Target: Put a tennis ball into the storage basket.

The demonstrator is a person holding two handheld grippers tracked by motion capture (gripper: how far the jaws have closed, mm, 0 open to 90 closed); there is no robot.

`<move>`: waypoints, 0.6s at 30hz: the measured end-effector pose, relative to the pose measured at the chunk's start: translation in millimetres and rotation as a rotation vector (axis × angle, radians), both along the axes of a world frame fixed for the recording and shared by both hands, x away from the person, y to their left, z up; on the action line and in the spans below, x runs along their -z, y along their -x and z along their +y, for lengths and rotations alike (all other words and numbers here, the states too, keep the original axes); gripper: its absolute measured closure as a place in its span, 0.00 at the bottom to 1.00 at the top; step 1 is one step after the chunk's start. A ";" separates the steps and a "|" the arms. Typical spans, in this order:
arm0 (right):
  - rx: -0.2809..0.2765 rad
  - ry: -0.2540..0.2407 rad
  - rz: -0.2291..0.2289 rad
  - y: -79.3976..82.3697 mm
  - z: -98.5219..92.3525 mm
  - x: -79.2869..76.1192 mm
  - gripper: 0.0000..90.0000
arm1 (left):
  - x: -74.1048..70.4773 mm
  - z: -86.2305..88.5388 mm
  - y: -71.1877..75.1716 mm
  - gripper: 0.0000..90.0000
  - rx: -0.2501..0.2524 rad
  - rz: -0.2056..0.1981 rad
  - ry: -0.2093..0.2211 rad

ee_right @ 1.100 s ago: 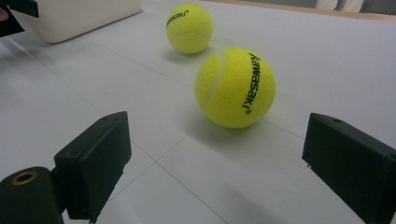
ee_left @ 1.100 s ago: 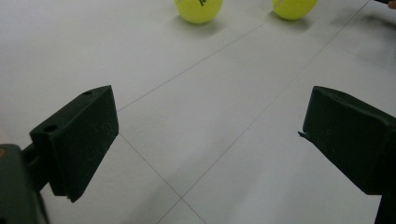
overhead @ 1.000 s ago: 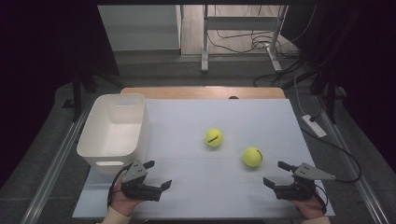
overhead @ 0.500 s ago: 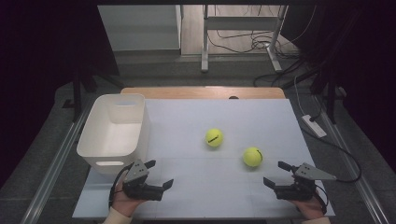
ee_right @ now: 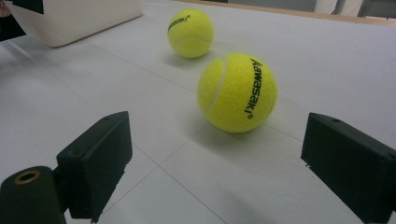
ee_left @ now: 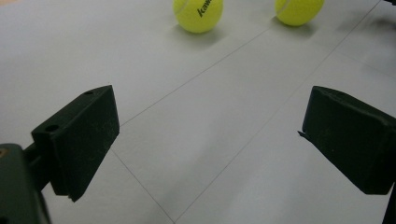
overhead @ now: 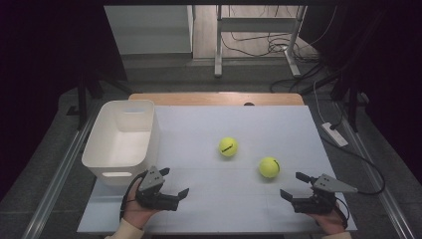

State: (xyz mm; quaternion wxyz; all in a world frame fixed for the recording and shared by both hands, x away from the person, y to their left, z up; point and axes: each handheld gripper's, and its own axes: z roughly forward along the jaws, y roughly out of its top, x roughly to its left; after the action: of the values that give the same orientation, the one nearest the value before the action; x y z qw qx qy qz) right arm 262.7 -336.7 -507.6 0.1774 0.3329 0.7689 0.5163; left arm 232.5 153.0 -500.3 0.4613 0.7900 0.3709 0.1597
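Observation:
Two yellow tennis balls lie on the white table: one near the middle, the other nearer and to its right. My left gripper rests open at the front left, beside the white bin. Its jaws stand wide apart over bare table, with both balls far ahead. My right gripper is open at the front right, and the nearer ball sits just beyond its jaws, not touching them. The other ball lies farther off.
The white bin stands on the table's left side, and what shows of its inside is bare. A wooden strip runs along the far table edge. Cables and a power strip lie on the floor to the right.

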 end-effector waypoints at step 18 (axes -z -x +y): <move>-0.003 -0.002 -0.005 0.2 1.3 -0.9 0.10 | -9.7 -7.7 -9.7 0.05 0.006 0.006 -0.013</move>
State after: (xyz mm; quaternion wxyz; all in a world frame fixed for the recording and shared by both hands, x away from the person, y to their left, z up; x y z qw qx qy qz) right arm 262.5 -335.4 -506.7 0.1783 0.3304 0.7684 0.5183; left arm 242.2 145.4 -490.6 0.4555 0.7946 0.3689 0.1586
